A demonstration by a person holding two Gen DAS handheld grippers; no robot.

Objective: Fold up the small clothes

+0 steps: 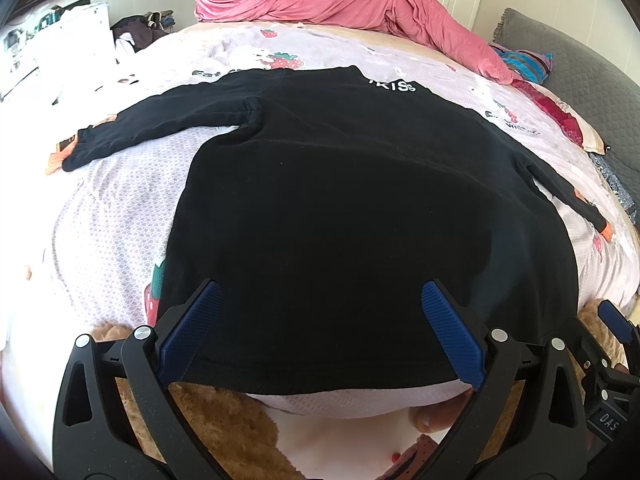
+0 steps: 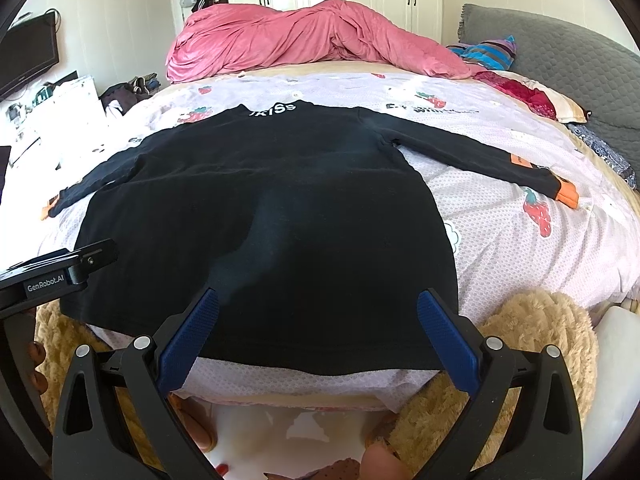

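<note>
A small black long-sleeved top lies flat on the bed with both sleeves spread out, collar with white letters at the far side. It also shows in the right wrist view. Its sleeve ends have orange cuffs. My left gripper is open and empty, its blue pads hovering over the top's near hem. My right gripper is open and empty too, over the near hem further right. The left gripper's body shows at the left edge of the right wrist view.
The bed has a pale sheet with a strawberry print. A crumpled pink duvet lies at the far end. A grey headboard cushion and pillows are on the right. A brown fluffy rug lies below the bed's near edge.
</note>
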